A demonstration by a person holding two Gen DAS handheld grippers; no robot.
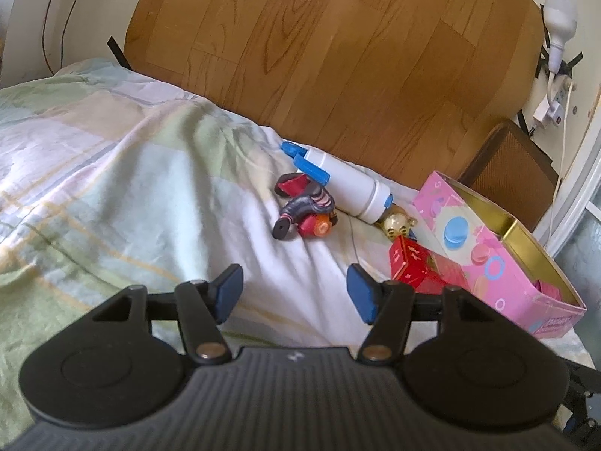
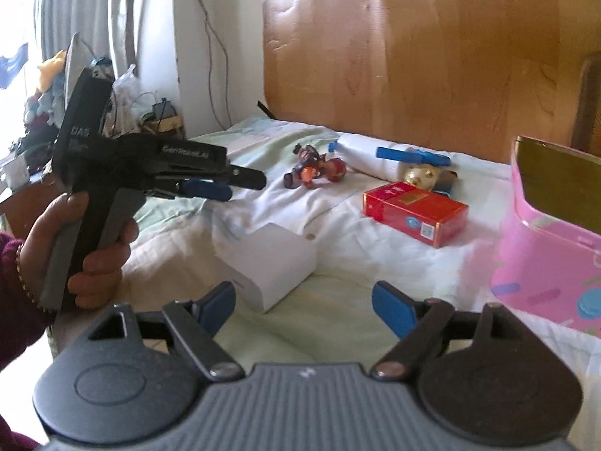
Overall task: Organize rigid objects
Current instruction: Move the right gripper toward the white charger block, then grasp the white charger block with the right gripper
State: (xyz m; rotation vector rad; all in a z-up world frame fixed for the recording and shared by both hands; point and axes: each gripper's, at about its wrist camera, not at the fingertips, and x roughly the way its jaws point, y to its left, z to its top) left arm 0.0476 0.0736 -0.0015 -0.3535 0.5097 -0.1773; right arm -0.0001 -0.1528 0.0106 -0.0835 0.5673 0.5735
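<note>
On the bed lie a dark toy figure point(image 1: 306, 210) point(image 2: 313, 169), a white pump with blue parts point(image 1: 340, 178) point(image 2: 379, 158), a small gold ornament point(image 1: 396, 223) point(image 2: 422, 176) and a red box point(image 1: 417, 263) point(image 2: 415, 212). A white box point(image 2: 266, 263) sits just ahead of my right gripper point(image 2: 304, 306), which is open and empty. An open pink tin point(image 1: 499, 244) point(image 2: 548, 240) stands at the right. My left gripper point(image 1: 295, 289) is open and empty, short of the toy figure. It also shows in the right wrist view point(image 2: 218, 184), held up at the left.
The pale checked bedsheet point(image 1: 112, 173) covers the bed. A wood-grain panel point(image 1: 319, 56) stands behind the objects. A bulb and power strip point(image 1: 556, 56) hang at the far right. Clutter and a curtain point(image 2: 75, 75) are at the left beyond the bed.
</note>
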